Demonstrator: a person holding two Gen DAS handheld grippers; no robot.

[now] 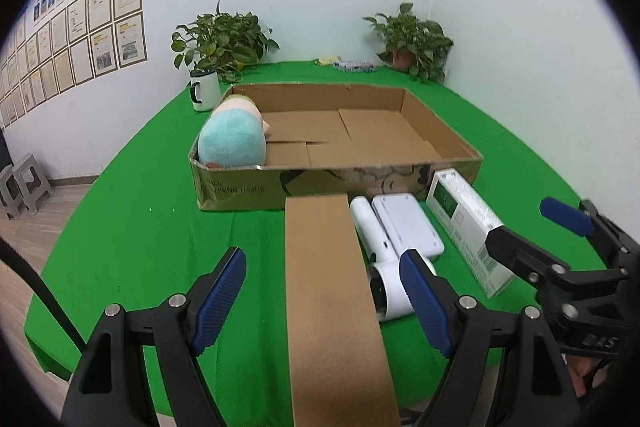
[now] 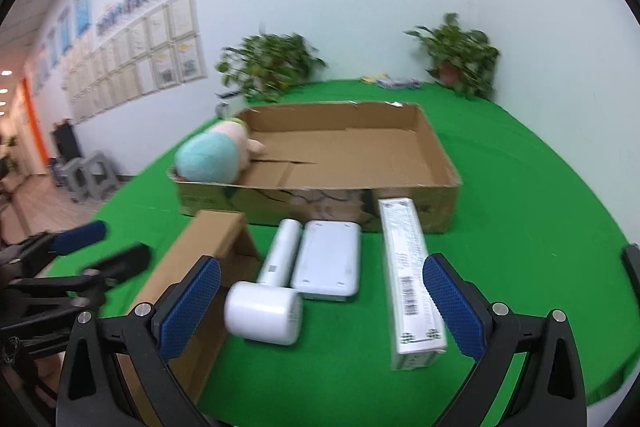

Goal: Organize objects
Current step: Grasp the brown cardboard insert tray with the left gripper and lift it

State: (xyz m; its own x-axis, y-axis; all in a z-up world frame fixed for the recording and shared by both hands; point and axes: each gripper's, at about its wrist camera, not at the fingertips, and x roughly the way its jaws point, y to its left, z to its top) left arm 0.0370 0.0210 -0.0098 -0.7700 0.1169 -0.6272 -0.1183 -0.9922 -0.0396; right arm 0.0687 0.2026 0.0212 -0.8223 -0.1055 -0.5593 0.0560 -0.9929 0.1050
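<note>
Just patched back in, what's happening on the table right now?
Objects are being sorted into the open cardboard tray. Only the plush toy lies in it so far. In front of the tray, on the green cloth, four items wait: a long brown box, a white handheld device, a flat white pad and a white carton. The left tongs stand open around the brown box, not closed. The right tongs are open, holding nothing.

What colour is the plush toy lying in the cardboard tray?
Mostly light teal, with a pale pink part; the plush toy shows sharpest in the left wrist view.
</note>
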